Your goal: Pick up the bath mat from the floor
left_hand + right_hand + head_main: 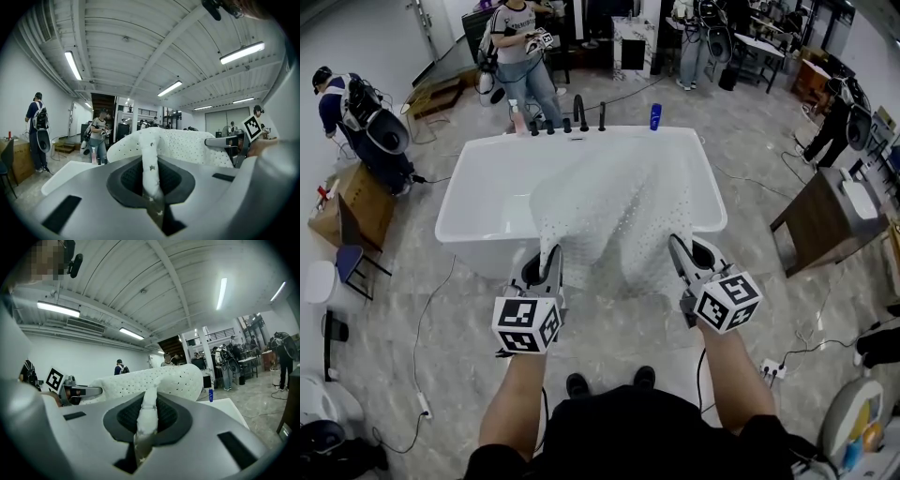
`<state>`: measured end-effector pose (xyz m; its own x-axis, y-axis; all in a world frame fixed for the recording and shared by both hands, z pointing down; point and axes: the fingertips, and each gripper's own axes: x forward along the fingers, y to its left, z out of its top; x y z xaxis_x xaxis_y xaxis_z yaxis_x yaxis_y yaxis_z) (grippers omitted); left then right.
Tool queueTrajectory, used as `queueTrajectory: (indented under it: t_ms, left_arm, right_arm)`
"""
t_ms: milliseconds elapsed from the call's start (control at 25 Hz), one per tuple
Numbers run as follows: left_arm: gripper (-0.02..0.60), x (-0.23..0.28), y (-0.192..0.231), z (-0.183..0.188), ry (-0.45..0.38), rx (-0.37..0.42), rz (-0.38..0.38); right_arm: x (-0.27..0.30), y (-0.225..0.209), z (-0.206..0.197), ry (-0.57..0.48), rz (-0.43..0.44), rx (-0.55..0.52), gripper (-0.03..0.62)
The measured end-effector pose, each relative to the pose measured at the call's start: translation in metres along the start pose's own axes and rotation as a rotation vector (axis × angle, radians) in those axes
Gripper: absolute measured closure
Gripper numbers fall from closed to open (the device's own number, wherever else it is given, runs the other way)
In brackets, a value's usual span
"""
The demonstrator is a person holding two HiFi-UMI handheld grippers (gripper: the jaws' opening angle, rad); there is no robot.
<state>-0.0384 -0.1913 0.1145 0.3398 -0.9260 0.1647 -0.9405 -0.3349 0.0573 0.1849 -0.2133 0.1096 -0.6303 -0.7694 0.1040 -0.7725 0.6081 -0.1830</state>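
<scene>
The bath mat (619,211) is white, rubbery and full of small holes. It hangs spread between my two grippers, off the floor, in front of and over the white bathtub (487,159). My left gripper (551,258) is shut on the mat's near left edge. My right gripper (677,246) is shut on its near right edge. In the left gripper view a fold of the mat (151,154) is pinched in the left gripper (152,190). The right gripper view shows the mat (154,378) bunched in the right gripper (144,425).
Black taps (581,114), a pink bottle (518,119) and a blue bottle (655,116) stand on the tub's far rim. A wooden cabinet (820,220) is at the right, and a power strip (772,367) with cables lies on the floor. Several people stand around behind the tub.
</scene>
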Motion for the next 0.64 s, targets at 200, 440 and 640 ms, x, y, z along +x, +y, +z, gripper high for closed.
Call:
queueTrajectory:
  t_ms: [200, 440, 640]
  left_arm:
    - [0.549, 0.007, 0.007, 0.014, -0.013, 0.002, 0.021]
    - [0.549, 0.003, 0.012, 0.011, -0.009, -0.005, 0.040]
    - [0.549, 0.002, 0.012, 0.001, 0.009, -0.022, 0.048]
  right_arm:
    - [0.010, 0.007, 0.014, -0.025, 0.004, -0.003, 0.554]
    - [0.010, 0.010, 0.010, -0.016, 0.009, 0.005, 0.554]
    - [0.008, 0.008, 0.004, -0.003, 0.006, 0.009, 0.554]
